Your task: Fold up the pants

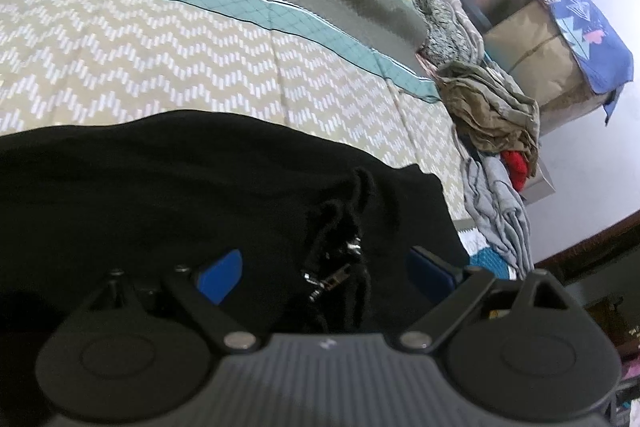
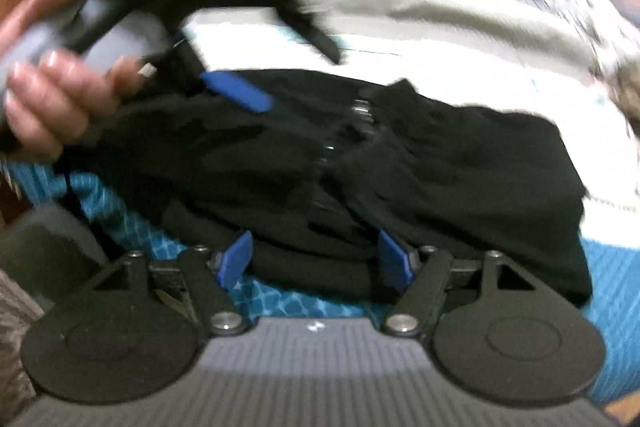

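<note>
- The left gripper hangs over black pants, its blue-padded fingers spread wide apart with dark fabric between them.
- A bunched black drawstring and a metal zipper pull lie in the gap between the fingers.
- The pants rest on a bedspread with a white zigzag pattern and a teal border.
- At the bed's right edge sits a crumpled olive garment, above a grey garment and something red.
- Further back, a blue printed cloth drapes over a cardboard box.
</note>
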Available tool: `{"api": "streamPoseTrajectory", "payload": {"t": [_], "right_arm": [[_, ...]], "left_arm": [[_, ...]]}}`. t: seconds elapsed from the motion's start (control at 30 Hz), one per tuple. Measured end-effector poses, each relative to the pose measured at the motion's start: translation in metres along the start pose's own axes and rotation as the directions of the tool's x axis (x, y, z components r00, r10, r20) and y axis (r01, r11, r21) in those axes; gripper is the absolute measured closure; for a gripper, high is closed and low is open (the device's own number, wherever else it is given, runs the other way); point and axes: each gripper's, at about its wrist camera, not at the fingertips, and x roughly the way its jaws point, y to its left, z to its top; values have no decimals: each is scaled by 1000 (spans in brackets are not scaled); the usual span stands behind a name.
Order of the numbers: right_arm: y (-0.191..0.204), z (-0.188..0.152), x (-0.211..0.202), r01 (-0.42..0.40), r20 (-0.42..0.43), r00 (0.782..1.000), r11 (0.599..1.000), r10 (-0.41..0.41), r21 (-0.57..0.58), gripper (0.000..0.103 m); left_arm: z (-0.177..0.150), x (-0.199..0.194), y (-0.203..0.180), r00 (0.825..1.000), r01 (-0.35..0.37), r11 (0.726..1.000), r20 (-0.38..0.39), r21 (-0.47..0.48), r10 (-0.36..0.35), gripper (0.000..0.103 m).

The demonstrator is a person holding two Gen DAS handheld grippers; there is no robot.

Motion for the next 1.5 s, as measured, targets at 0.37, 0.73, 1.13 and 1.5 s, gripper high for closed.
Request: {"api": "streamPoseTrajectory", "payload": {"t": [0.37, 0.73, 1.13, 1.5], "right_arm": [[-80, -11, -29, -14, 126, 991, 896, -47, 443, 52], [-91, -4, -30, 28, 132, 985, 860, -111, 510, 52], [-105, -17, 18, 113, -16, 992, 814, -127, 570, 56], [-97, -17, 6, 131, -9, 988, 816, -152, 564, 56]], "left_arm": [[17, 61, -39, 996, -16, 990, -81, 137, 27, 12], [5, 32, -32, 994, -105, 985, 36, 139, 101, 87], [-1, 54, 9, 980, -196, 979, -15, 56, 197, 75], [-2, 13, 10, 985, -171, 984, 16, 47, 170, 61]]}}
